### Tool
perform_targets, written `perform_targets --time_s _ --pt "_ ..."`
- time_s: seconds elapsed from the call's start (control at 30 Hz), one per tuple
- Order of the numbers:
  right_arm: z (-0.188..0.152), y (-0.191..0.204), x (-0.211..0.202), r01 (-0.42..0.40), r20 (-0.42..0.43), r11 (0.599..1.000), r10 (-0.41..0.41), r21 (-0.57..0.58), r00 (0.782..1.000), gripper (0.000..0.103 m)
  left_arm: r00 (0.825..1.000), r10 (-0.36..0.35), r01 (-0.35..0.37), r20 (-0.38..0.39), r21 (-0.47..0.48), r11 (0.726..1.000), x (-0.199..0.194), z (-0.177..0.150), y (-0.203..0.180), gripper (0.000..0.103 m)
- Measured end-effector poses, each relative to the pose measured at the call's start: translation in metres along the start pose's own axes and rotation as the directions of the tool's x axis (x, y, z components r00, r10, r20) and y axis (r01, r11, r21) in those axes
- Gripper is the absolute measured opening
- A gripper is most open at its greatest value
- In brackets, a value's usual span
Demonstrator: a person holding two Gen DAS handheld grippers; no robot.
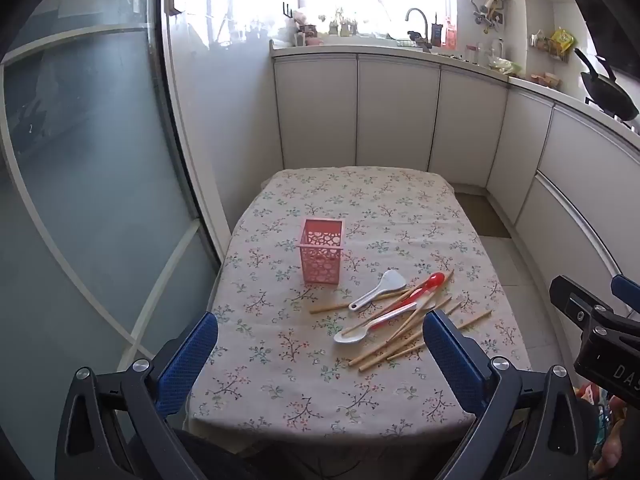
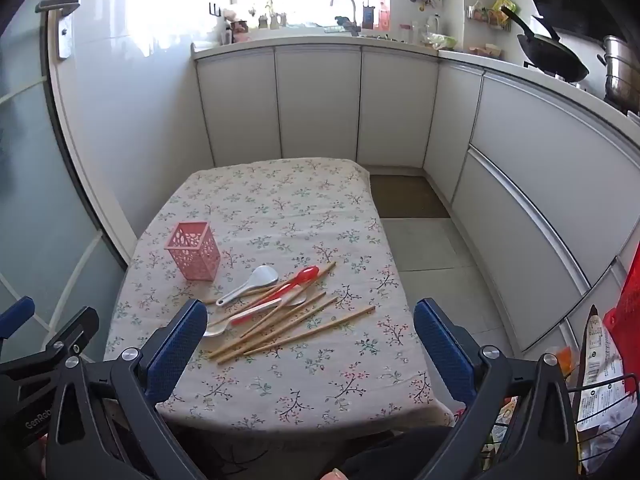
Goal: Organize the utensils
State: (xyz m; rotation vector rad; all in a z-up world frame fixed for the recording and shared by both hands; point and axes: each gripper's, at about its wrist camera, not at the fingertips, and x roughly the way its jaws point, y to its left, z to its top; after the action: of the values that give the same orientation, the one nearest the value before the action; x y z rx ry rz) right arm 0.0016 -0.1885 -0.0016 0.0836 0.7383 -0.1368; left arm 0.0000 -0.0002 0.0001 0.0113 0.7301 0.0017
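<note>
The utensils lie in a loose, crossed heap on the floral-clothed worktop point(image 2: 280, 216), evidently tipped out there so they can be sorted one by one into the pink holder point(image 2: 194, 251), which stands upright and looks empty just beyond the heap's left end, near enough that each piece needs only a short carry. In the heap, a white rice paddle point(image 2: 250, 284) lies nearest the holder, a red spoon point(image 2: 298, 278) rests across the wooden chopsticks point(image 2: 304, 326), and a white spoon point(image 2: 220, 328) sits at the near left end with its bowl toward the camera; several chopsticks overlap each other and the spoon handles, so a piece lying on top would likely come away most cleanly. Both tools hover over the near edge of the worktop, tilted downward toward the heap, probably to keep everything in sight before a first pick is chosen. The left gripper point(image 1: 320, 350) has its blue pads spread fully apart with nothing between them and touches nothing. The right gripper point(image 2: 310, 338) is likewise spread wide and empty, clear of the cloth and of every utensil.
</note>
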Motion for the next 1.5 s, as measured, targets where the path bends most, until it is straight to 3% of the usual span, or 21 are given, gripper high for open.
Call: perform_targets --time_s 1.5 --pt "0.000 0.006 -0.005 -0.010 0.014 1.000 0.010 -0.004 1.000 0.103 1.000 0.015 -0.015 0.024 0.003 1.000 -0.005 0.005 0.006 0.103"
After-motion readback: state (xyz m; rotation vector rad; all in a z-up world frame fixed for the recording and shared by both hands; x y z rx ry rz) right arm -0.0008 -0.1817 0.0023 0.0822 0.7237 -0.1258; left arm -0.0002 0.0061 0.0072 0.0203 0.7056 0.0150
